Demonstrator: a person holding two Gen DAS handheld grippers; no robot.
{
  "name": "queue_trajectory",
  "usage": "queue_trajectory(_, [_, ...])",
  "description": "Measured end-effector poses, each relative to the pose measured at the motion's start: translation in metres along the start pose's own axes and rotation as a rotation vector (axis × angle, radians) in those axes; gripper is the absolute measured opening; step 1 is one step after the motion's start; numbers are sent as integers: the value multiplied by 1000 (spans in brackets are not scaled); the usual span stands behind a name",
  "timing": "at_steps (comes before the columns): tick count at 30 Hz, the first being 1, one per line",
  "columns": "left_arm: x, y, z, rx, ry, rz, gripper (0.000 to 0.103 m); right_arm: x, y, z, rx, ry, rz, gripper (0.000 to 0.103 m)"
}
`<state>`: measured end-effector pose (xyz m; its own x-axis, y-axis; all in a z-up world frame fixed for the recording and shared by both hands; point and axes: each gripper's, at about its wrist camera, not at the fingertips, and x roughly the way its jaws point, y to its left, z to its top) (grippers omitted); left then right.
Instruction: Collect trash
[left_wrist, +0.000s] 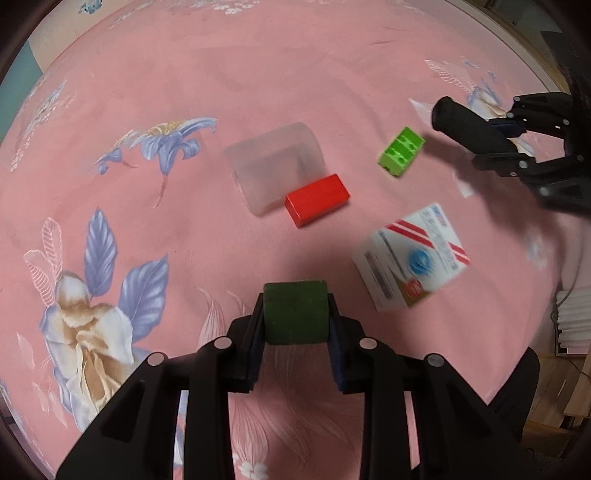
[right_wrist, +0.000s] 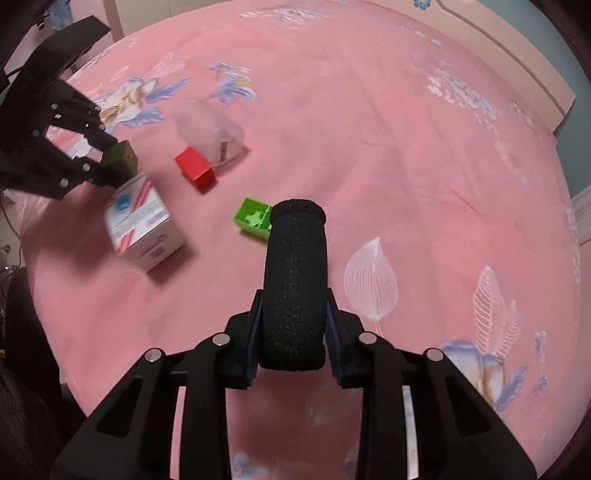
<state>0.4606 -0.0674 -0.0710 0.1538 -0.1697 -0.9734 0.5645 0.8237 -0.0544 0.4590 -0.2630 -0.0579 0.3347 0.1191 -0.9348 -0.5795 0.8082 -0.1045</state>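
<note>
Bed with pink floral bedspread (left_wrist: 295, 66) carries all items; no bin visible in either view.

Left claw (left_wrist: 295, 317): jaws clamped on a dark green block (left_wrist: 295, 312), held above the bedspread. Right claw (right_wrist: 293, 325): jaws clamped on a black foam cylinder (right_wrist: 295, 280), long axis running forward along the fingers.

Loose items toward the bed's middle: translucent plastic container (left_wrist: 275, 166) lying on its side, red block (left_wrist: 317, 199) touching its near side, bright green brick (left_wrist: 400, 151), white printed carton (left_wrist: 410, 254).

Key relation: the container's mouth cannot be made out. It lies straight ahead of the left claw, beyond the red block; from the right claw it sits ahead and to the left, past the green brick. Judgement: if the container is the receptacle, the left claw has the straighter approach.
</note>
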Motion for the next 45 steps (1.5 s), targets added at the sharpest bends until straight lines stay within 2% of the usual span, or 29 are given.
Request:
queue_trajectory(8, [-33, -22, -38, 51, -40, 33, 32, -47, 35, -29, -57, -44, 11, 31])
queue_trajectory(23, [-82, -99, -130, 236, -128, 67, 32, -113, 131, -105, -165, -102, 42, 31])
queue_trajectory(31, [-82, -132, -168, 293, -137, 87, 32, -126, 180, -136, -200, -112, 54, 31])
queue_trajectory(45, [-92, -177, -238, 429, -157, 106, 32, -123, 258, -176, -260, -93, 73, 31])
